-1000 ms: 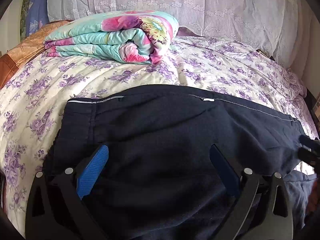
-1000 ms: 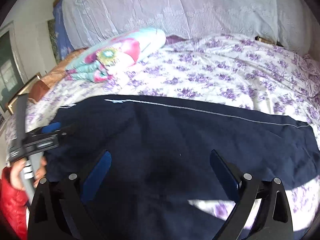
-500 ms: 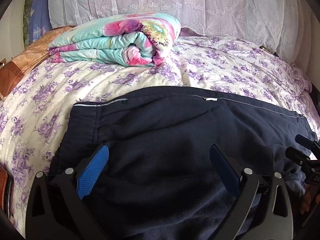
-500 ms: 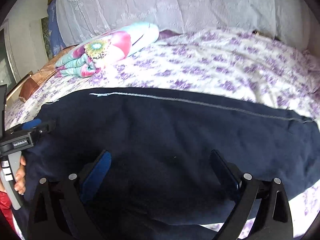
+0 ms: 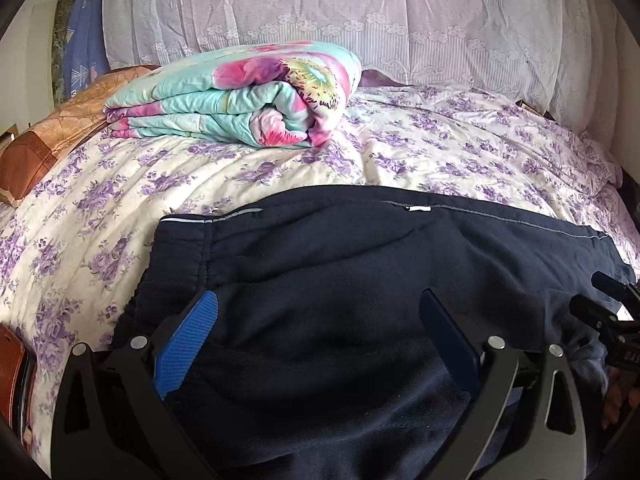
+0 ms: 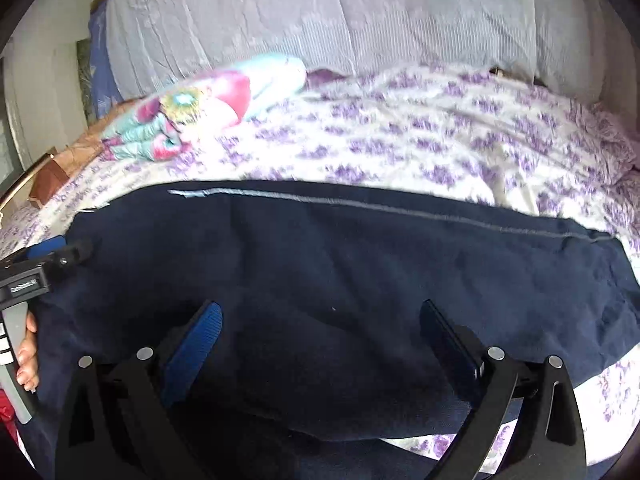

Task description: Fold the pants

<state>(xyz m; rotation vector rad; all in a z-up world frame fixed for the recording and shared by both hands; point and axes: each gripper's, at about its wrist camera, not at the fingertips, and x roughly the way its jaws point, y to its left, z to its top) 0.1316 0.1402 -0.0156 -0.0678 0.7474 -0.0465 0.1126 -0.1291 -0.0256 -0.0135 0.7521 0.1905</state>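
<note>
One pair of pants (image 5: 340, 280), one folded quilt (image 5: 240, 96), two tongs (image 5: 320, 320).

We're looking at a home bedroom: purple-flowered white bedspread (image 5: 400, 160), folded turquoise-and-pink floral quilt (image 5: 240, 96), white lace curtain (image 5: 360, 12) hanging behind.

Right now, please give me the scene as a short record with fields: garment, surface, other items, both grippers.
garment: dark navy pants lying flat across the bed, grey seam stripe along the far edge
surface: bedspread with purple flowers
other items: folded floral quilt behind the pants
left gripper: open, above the pants
right gripper: open, above the pants
</note>
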